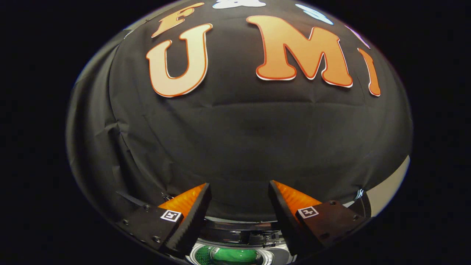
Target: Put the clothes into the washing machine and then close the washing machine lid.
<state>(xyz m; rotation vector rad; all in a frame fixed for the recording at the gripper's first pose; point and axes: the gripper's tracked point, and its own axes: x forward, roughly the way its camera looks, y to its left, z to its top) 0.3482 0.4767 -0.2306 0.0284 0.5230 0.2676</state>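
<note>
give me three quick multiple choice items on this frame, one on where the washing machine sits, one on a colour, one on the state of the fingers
1. Where is the washing machine?
A. low between the fingers
B. high on the booth wall
C. off beside one finger

2. What colour shows inside the machine's round opening?
A. red
B. green
C. yellow

3. How do the fingers of the gripper stand?
A. pressed on cloth
C. shut together
B. spread apart, nothing between them

Answers: 1 A, the machine's top shows down in the gap between the fingers; 2 B, the opening shows green; 3 B, a wide gap and the black booth wall show between the tips.
</note>
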